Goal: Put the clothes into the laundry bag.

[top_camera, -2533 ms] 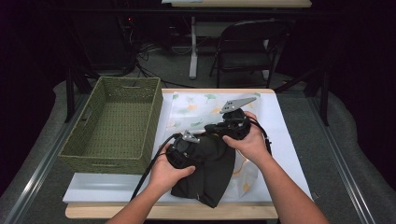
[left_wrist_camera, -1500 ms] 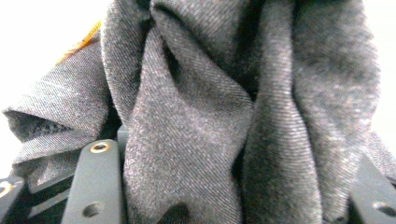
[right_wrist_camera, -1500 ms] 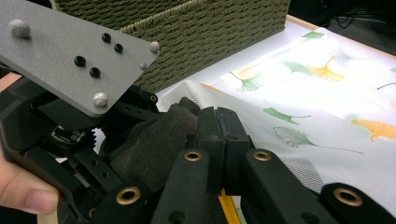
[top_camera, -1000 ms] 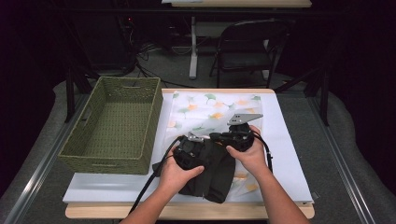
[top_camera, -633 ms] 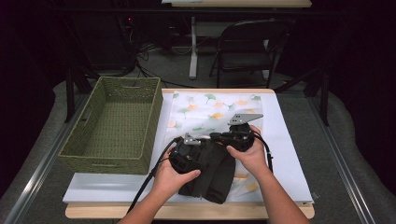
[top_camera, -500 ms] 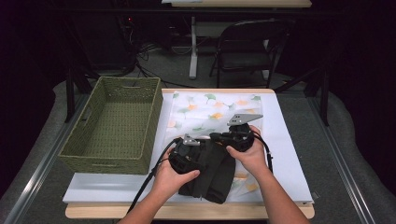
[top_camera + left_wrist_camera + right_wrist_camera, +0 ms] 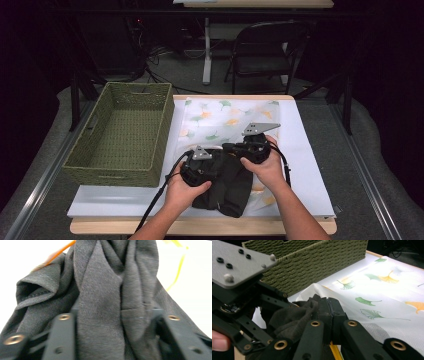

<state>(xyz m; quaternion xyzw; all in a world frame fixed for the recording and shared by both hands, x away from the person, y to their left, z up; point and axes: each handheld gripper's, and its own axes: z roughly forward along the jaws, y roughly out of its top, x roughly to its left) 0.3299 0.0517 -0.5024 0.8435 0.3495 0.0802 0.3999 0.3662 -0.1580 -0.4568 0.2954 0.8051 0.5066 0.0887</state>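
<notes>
we had the left gripper [image 7: 199, 169] spread wide around the bunched dark grey garment [image 7: 110, 302]. the right gripper [image 7: 328, 305] was pinched closed, seemingly on a fold. soft, limp cloth; we judged edges best.

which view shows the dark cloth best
The high view: it takes in the whole dark cloth bunched on the leaf-print sheet between both hands. The left gripper view shows its grey folds close up between open jaws. The right gripper view shows a bunched edge beside its shut jaws.
</notes>
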